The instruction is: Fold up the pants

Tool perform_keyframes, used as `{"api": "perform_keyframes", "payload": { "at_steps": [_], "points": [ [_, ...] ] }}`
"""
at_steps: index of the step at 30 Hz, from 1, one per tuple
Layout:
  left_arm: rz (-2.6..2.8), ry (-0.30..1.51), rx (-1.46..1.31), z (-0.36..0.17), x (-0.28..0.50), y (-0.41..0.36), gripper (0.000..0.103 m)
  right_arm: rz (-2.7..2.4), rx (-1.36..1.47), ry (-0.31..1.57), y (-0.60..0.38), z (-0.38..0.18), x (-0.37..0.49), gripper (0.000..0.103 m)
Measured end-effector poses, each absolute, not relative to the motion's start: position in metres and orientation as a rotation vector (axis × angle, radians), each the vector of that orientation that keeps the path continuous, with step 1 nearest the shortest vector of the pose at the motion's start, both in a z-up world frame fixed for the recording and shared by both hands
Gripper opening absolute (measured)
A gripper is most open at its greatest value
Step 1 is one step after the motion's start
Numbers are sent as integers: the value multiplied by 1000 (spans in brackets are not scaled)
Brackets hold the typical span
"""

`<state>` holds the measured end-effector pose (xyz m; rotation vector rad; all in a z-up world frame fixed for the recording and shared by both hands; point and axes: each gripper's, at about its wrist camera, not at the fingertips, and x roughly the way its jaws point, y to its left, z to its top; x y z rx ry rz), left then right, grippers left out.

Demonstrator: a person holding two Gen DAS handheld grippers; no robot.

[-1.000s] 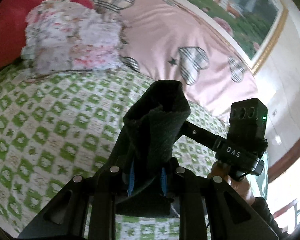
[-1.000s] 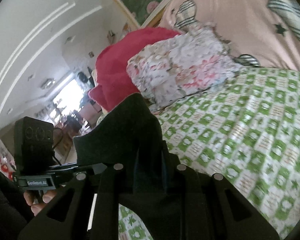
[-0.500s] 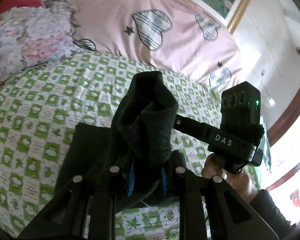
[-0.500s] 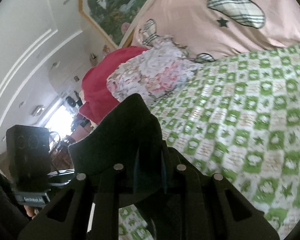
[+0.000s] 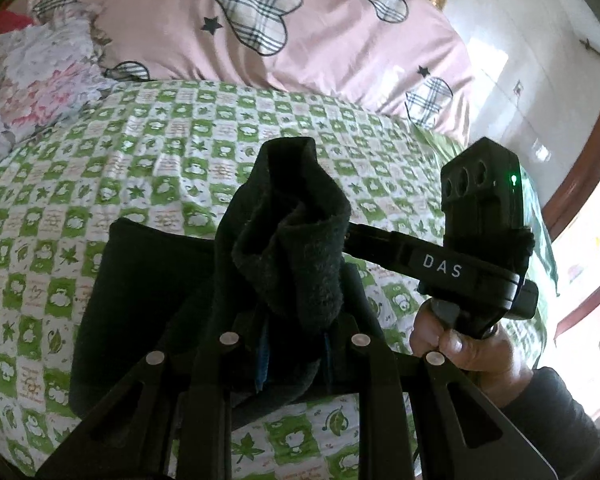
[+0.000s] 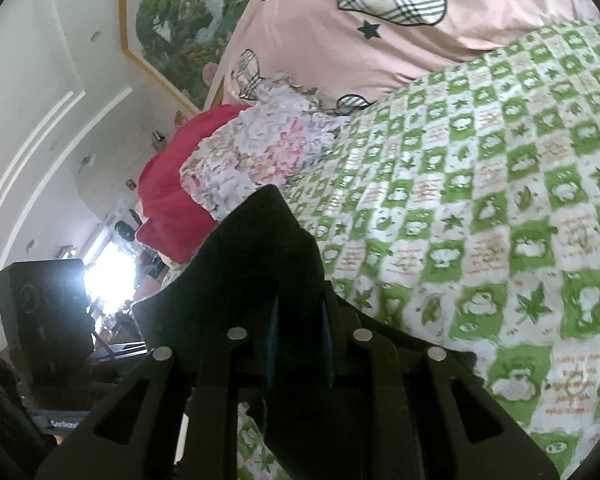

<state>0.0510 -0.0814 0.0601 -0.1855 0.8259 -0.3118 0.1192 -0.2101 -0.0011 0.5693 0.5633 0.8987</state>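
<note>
— Between the left gripper [image 5: 292, 354] fingers?
— Bunched black pants [image 5: 296, 256], clamped tight; the rest drapes onto the green-checked bedsheet [image 5: 160, 152].
— And the right gripper [image 6: 298, 344]?
— Clenched on another fold of the pants, above the sheet, pink quilt [image 6: 324, 28] beyond.

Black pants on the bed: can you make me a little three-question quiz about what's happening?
1. True or false: both grippers are clamped on the black pants.
2. What lies under the pants? A) a wooden floor B) a green checked bedsheet C) a glass table
3. What pattern decorates the pink quilt?

Key:
1. True: the left gripper and the right gripper each pinch dark cloth.
2. B
3. Plaid hearts and small stars.
</note>
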Motion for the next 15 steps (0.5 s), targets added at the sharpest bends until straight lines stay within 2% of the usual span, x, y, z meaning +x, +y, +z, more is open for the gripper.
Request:
{"api": "perform_keyframes", "payload": {
  "at_steps": [4,7,8,10,13,14,15],
  "points": [
    [-331,835,-145,56,51,-93,22,882,589,578,-217,-7,116,20],
    [-344,851,-134,50,51,-98,23,843,586,594,-222,-12,113,26],
    [-350,857,-133,49,52,-99,25,823,579,600,-224,-13,112,27],
    [-374,874,-139,45,52,-101,34,783,573,616,-228,-16,108,27],
    [-408,880,-162,41,49,-102,37,719,590,603,-241,-19,98,28],
    [-416,878,-168,41,48,-102,38,700,603,596,-246,-19,95,31],
    [-427,878,-176,40,46,-102,43,678,619,586,-252,-19,90,41]
  ]
}}
